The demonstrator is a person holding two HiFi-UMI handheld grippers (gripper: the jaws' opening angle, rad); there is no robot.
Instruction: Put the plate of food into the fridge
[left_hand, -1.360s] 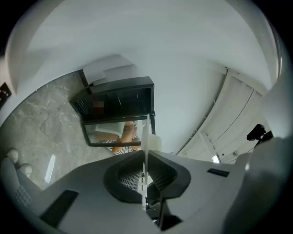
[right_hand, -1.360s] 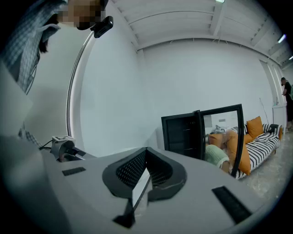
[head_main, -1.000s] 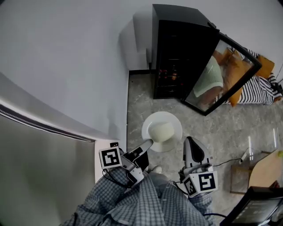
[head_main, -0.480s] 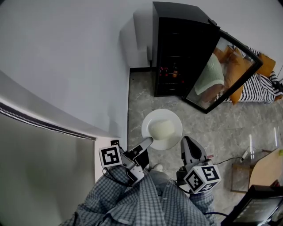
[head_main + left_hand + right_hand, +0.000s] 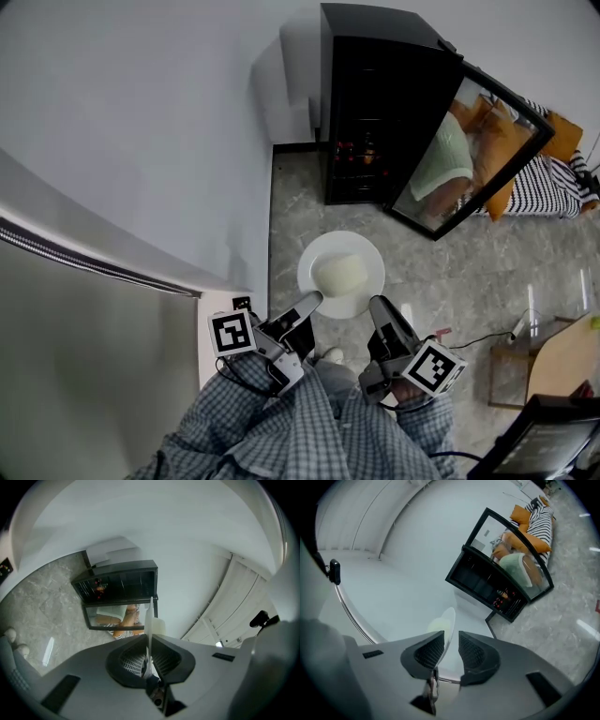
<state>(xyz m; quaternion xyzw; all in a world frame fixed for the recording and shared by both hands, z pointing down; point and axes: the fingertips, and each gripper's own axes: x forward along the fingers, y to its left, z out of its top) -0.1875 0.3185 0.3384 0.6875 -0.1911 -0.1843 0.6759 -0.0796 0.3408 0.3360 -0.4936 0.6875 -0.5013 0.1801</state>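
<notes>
The plate (image 5: 372, 283) is found held above the stone floor (image 5: 450, 272), in front of the person, with a pale mound of food (image 5: 341, 273) seated at its centre. It is held roughly level, and no spillage is seen.

The left gripper (image 5: 149, 641) is found clamped on the plate's near rim; in the left gripper view the plate is seen edge-on, pinched between the two pads. The right gripper (image 5: 451, 641) is found with its jaws spread. The opposite near rim is seen in the gap between them, close to one pad, but it is not gripped. Whether the rim touches that pad cannot be determined.

The fridge (image 5: 375, 94), a black cabinet set against the wall, is noted well apart from the plate. Its glass door (image 5: 469, 150) is found swung open. Some small items are seen on a lower shelf but cannot be identified.

Progress is judged as partial. The plate is lifted and the fridge is opened. Securing the second grip, carrying the plate across to the fridge, setting it on a shelf and releasing it are judged outstanding.
</notes>
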